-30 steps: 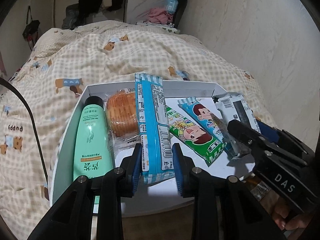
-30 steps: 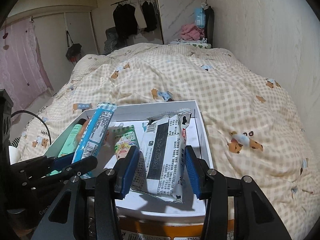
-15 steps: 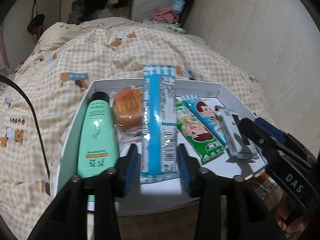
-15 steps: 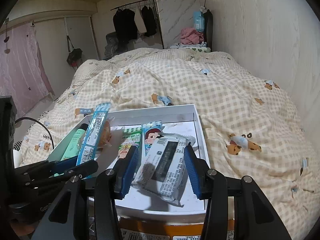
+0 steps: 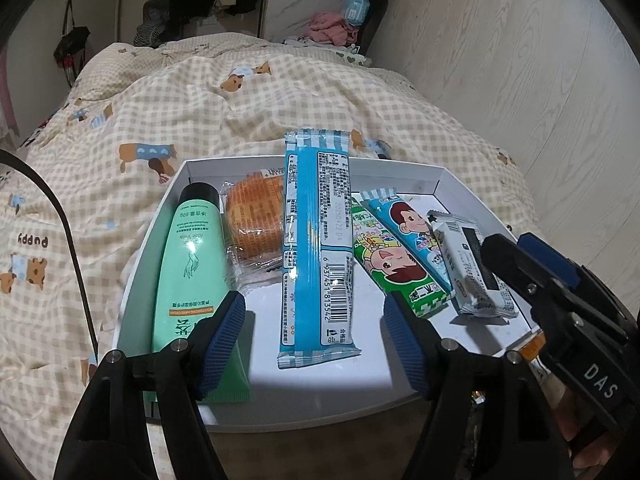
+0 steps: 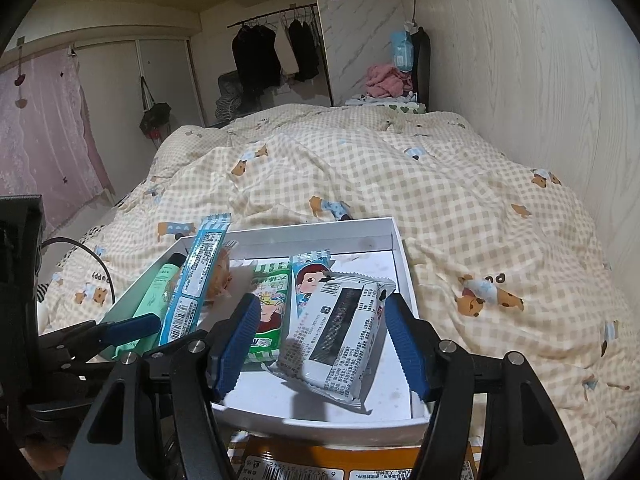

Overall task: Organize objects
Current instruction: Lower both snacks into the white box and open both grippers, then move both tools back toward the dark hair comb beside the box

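Observation:
A white box [image 5: 400,174] [image 6: 320,226] on the bed holds a green tube [image 5: 188,264] [image 6: 152,300], a wrapped orange pastry [image 5: 254,216], a long blue snack pack [image 5: 316,240] [image 6: 196,280], a green candy bar [image 5: 396,272] [image 6: 268,304], a blue candy bar [image 5: 412,232] [image 6: 308,280] and a white packet [image 5: 468,268] [image 6: 340,332]. My left gripper [image 5: 314,340] [image 6: 120,332] is opening; the blue pack lies between its pads, untouched. My right gripper [image 6: 320,340] [image 5: 516,252] is opening too, around the white packet without pressing it.
The box rests on a checked duvet [image 6: 400,168] with bear prints; a pale wall runs along the right. An orange-labelled carton [image 6: 320,460] sits under the box's near edge. A black cable [image 5: 72,240] curves at the left. Clothes hang at the far end.
Both grippers have let go and spread. The blue pack left the left pads and lies flat in the box; the white packet sank from upright to lying in the box.

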`<state>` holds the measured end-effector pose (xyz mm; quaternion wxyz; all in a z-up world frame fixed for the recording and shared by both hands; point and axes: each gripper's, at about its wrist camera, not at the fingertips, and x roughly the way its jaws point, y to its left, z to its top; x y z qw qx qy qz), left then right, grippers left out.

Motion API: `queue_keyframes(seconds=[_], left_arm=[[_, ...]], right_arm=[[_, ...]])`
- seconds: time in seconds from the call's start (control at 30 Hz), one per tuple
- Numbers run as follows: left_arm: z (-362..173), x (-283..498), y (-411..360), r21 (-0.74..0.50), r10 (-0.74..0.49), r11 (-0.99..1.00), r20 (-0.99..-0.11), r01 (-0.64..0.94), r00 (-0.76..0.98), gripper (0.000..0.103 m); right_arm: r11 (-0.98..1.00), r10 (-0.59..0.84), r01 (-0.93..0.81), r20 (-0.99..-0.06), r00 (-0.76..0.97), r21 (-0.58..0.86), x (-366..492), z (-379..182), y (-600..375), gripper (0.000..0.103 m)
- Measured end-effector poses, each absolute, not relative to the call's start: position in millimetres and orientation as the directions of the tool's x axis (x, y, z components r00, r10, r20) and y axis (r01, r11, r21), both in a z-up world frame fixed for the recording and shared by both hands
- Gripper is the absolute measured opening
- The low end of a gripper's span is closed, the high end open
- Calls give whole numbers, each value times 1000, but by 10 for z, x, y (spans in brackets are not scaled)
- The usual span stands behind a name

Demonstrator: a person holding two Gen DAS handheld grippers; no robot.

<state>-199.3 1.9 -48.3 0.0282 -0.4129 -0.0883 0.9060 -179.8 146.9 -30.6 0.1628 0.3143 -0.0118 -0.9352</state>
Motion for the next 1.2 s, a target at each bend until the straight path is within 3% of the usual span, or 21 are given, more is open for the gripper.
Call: queue_keyframes(seconds=[0.2, 0.3, 0.4, 0.57, 0.73, 0.87, 0.93, 1.2], left_arm=[[-481, -1994, 25, -179, 120, -984, -741, 22, -660, 75], [-361, -1917, 2, -191, 128, -981, -704, 13, -698, 78], [-36, -1705, 18, -160, 96, -987, -592, -1, -800, 82], [461, -1456, 23, -132, 115, -990, -518, -53, -848, 82], [848, -1113, -109, -254, 294, -948, -467, -192, -834, 88], [1030, -820, -163, -293, 353, -924, -404, -246, -844, 103], [1080, -690, -174, -300, 390, -909, -370, -289, -843, 103], [885, -490, -69, -163, 290, -957, -460, -241, -839, 103]], right_arm=[[-944, -320, 301, -572, -755, 131, -1776, -294, 1479, 66], [-932, -362, 325, -487, -795, 161, -1646, -141, 1558, 66], [-910, -413, 365, -363, -835, 195, -1478, 141, 1671, 66], [-874, -480, 424, -284, -830, 237, -1348, 568, 1824, 66], [-846, -533, 494, -349, -771, 201, -1162, 769, 1852, 66], [-830, -547, 540, -403, -734, 142, -907, 828, 1865, 66], [-813, -567, 565, -417, -711, 141, -790, 831, 1898, 79], [-781, -598, 610, -438, -671, 132, -370, 661, 1993, 81]])
